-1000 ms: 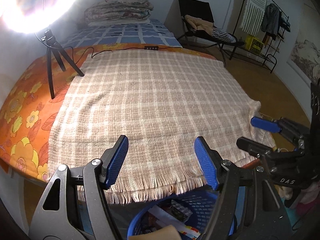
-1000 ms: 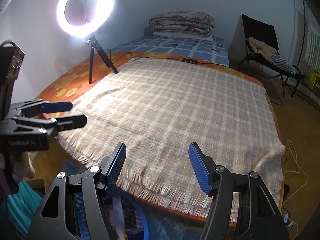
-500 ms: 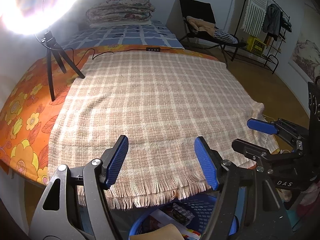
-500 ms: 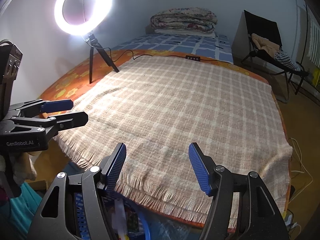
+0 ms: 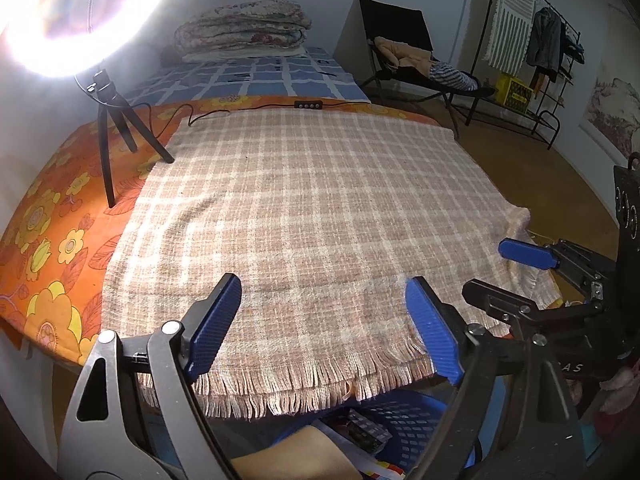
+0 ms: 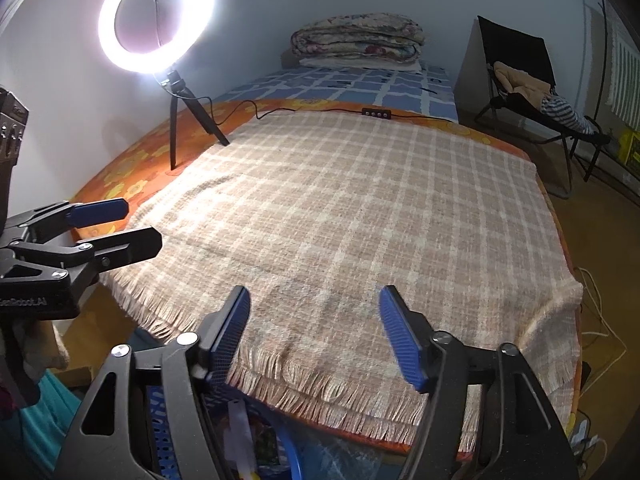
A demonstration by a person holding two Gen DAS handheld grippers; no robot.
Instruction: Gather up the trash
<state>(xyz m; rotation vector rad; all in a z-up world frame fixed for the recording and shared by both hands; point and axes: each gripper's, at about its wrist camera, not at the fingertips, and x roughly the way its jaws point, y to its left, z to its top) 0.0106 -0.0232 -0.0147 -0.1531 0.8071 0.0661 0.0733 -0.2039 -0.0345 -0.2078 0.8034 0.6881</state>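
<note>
Sitting on the floor just under the near edge of the bed, a blue perforated plastic basket [image 5: 404,420] holds the collected trash [image 5: 368,432]: crumpled printed wrappers, a white strip of paper and a tan flat piece at its near side. The fringe of the beige-and-white checked woven blanket [image 5: 320,208] hangs over the bed's near edge and partly hides the basket's far rim.

The left tongs [image 5: 326,326] hover above that edge, their blue ribbed pads spread wide and opening further, with nothing between them. The right tongs [image 6: 314,334] hover beside them over the same edge, jaws likewise apart and opening, also empty; in the right wrist view the basket [image 6: 160,432] shows below, between the black arms.

The blanket covers most of the bed and its top is bare. An orange flowered sheet [image 5: 52,248] shows along the left edge and far end. A lit ring lamp on a small black tripod [image 6: 156,20] stands near the bed's far left corner, its black cable with a control block [image 6: 375,113] trailing along the far edge of the blanket. Folded quilts [image 6: 356,38] are stacked at the head of a blue checked mattress beyond. A black folding chair with clothes [image 6: 528,84] stands on the floor to the right.
</note>
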